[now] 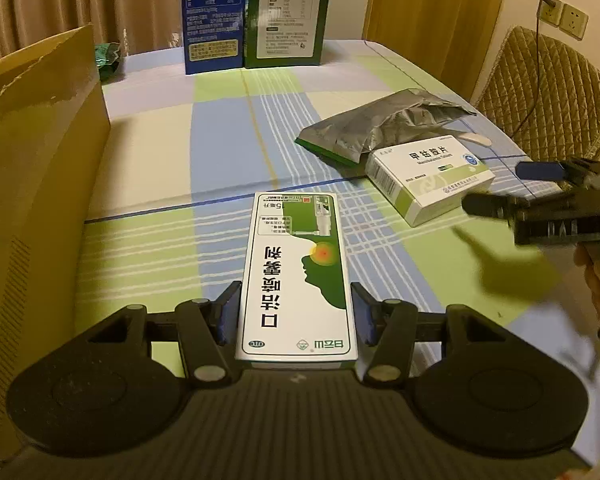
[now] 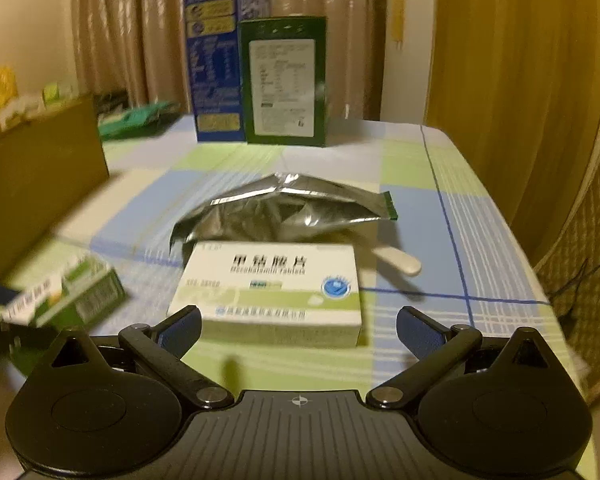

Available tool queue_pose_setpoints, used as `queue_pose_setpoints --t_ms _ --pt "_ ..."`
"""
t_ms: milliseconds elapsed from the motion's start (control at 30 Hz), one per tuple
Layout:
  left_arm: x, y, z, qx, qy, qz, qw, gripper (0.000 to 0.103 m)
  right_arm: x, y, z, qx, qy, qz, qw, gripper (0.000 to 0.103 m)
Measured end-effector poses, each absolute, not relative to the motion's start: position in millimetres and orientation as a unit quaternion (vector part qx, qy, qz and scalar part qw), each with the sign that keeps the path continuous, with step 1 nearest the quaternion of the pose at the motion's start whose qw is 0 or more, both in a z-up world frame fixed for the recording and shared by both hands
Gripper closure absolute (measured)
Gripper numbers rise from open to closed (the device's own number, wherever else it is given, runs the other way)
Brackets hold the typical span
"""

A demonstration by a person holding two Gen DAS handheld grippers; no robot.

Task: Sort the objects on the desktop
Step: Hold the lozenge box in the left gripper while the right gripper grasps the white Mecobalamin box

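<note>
My left gripper [image 1: 296,312] is shut on a long white-and-green spray box [image 1: 298,276], held flat just above the checked tablecloth [image 1: 172,240]; the same box shows blurred at the left of the right wrist view [image 2: 70,290]. A white tablet box [image 1: 430,178] lies to the right, next to a crumpled silver foil pouch [image 1: 384,124]. My right gripper [image 2: 298,330] is open, its fingers just short of the tablet box [image 2: 270,286], with the foil pouch [image 2: 280,212] behind it. The right gripper also shows at the right edge of the left wrist view [image 1: 500,188].
A brown cardboard box [image 1: 32,160] stands open at the left. A blue carton [image 1: 214,16] and a green carton [image 1: 288,14] stand upright at the far edge. A white spoon [image 2: 398,262] lies beside the pouch. A quilted chair [image 1: 548,84] stands at the right.
</note>
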State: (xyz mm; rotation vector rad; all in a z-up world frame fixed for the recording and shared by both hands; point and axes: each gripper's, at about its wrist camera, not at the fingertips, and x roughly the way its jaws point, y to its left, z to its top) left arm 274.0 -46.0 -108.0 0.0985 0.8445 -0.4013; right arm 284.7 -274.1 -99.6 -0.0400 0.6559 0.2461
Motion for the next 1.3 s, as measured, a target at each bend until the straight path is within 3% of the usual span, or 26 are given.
queue_pose_setpoints --t_ms 433,767,867,1000,1067,1300 --pt "273 -52 -110 0.053 0.406 -0.199 0.890 0.052 276 -267 -93 0.077 0.375 0.252 0.889 0.002" --pt "274 -51 -111 0.049 0.407 -0.200 0.890 0.052 296 -242 -96 -0.150 0.305 0.258 0.904 0.002" --pt "274 -51 -112 0.050 0.408 -0.199 0.889 0.052 314 -236 -109 -0.199 0.325 0.292 0.877 0.002" --pt "275 -53 -114 0.051 0.411 -0.197 0.889 0.052 327 -241 -117 -0.174 0.371 0.303 0.860 0.003" --pt "275 -53 -114 0.050 0.411 -0.197 0.888 0.052 326 -246 -115 -0.145 0.386 0.289 0.864 0.013" --pt "270 -57 -113 0.053 0.413 -0.203 0.886 0.052 272 -245 -101 -0.053 0.449 0.169 0.876 0.033"
